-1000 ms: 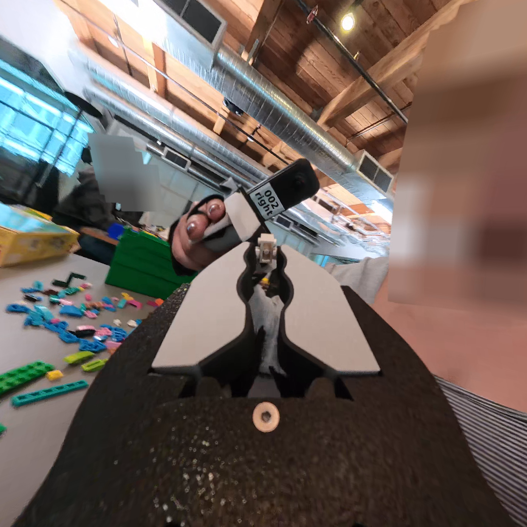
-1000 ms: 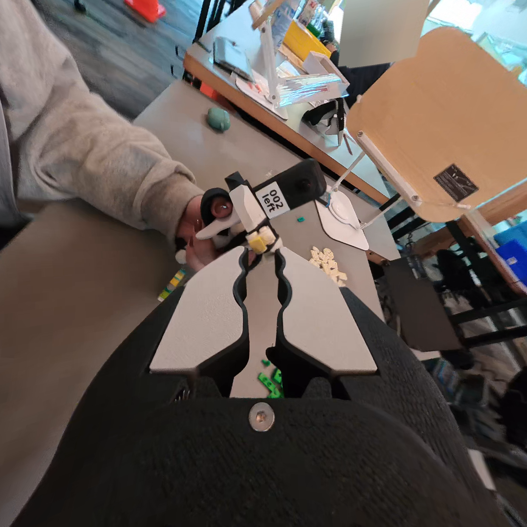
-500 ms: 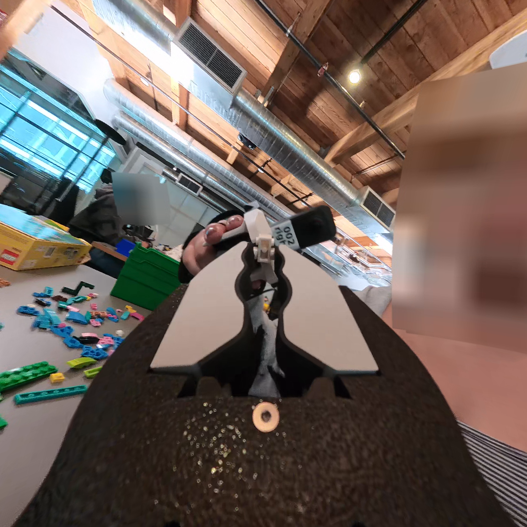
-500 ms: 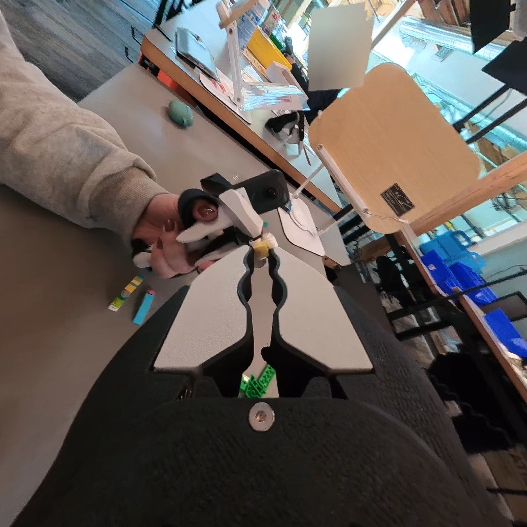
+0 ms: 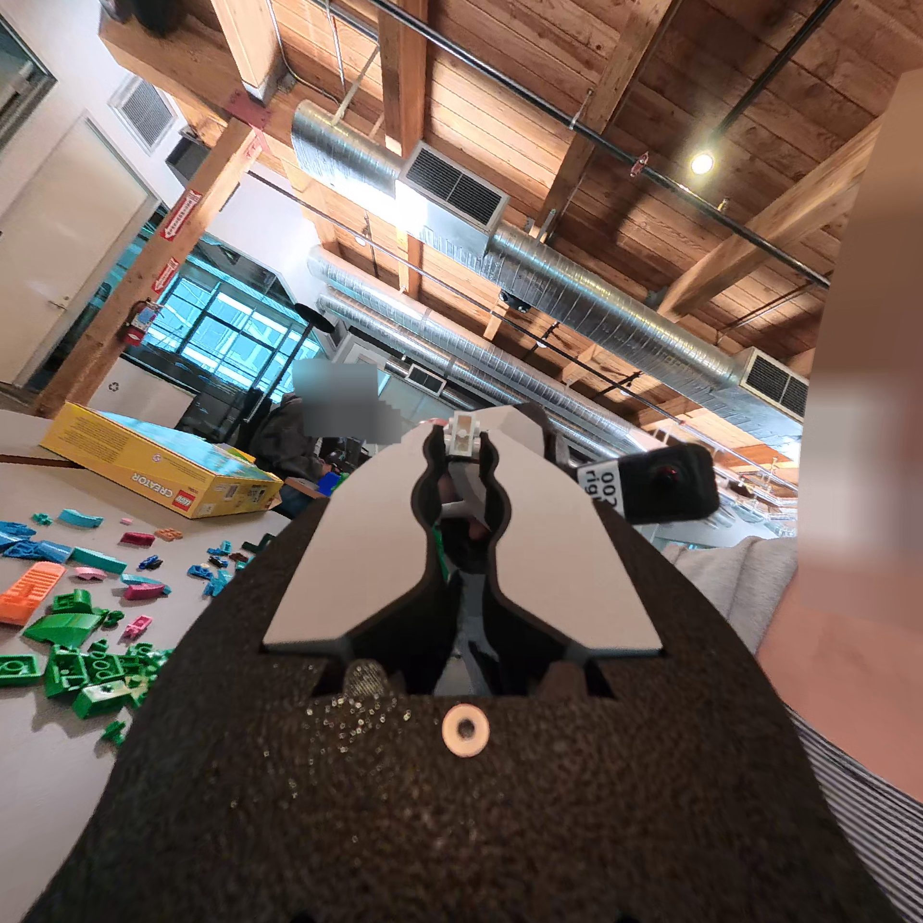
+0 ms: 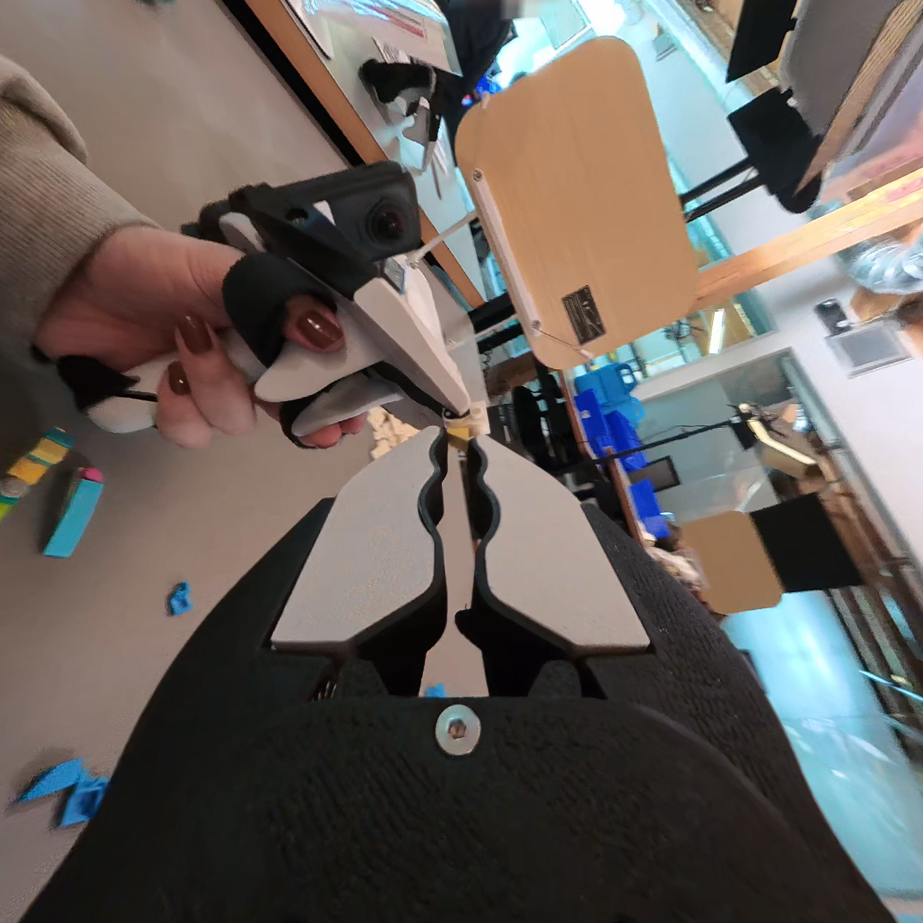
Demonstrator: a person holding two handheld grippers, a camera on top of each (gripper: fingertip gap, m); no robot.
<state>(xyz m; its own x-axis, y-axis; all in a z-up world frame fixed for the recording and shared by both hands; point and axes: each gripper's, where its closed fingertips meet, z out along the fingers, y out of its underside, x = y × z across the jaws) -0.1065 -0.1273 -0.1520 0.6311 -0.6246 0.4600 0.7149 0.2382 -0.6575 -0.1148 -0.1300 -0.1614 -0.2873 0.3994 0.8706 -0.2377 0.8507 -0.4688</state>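
In the left wrist view my left gripper [image 5: 462, 442] is shut on a small white brick [image 5: 462, 435], held up in the air at its tips. The right gripper's camera body [image 5: 664, 482] shows just behind to the right; its tips are hidden there. In the right wrist view my right gripper [image 6: 458, 442] has its jaws nearly together, with the pads pressed on a small yellow piece [image 6: 458, 437]. That piece sits against the white brick [image 6: 479, 415] at the tip of the left gripper [image 6: 457, 407], which a hand [image 6: 165, 319] holds.
The grey table [image 5: 45, 799] carries loose green bricks [image 5: 90, 669], an orange piece [image 5: 30, 589], blue and pink pieces and a yellow box [image 5: 160, 469]. A wooden chair [image 6: 574, 200], a teal block [image 6: 75, 514], blue pieces [image 6: 65, 794] and blue bins [image 6: 609, 414] lie around. The grippers are tip to tip, or close to it.
My right gripper's jaws have narrowed onto the yellow piece. Both grippers have tilted and turned while staying tip to tip. The left gripper has kept hold of the white brick.
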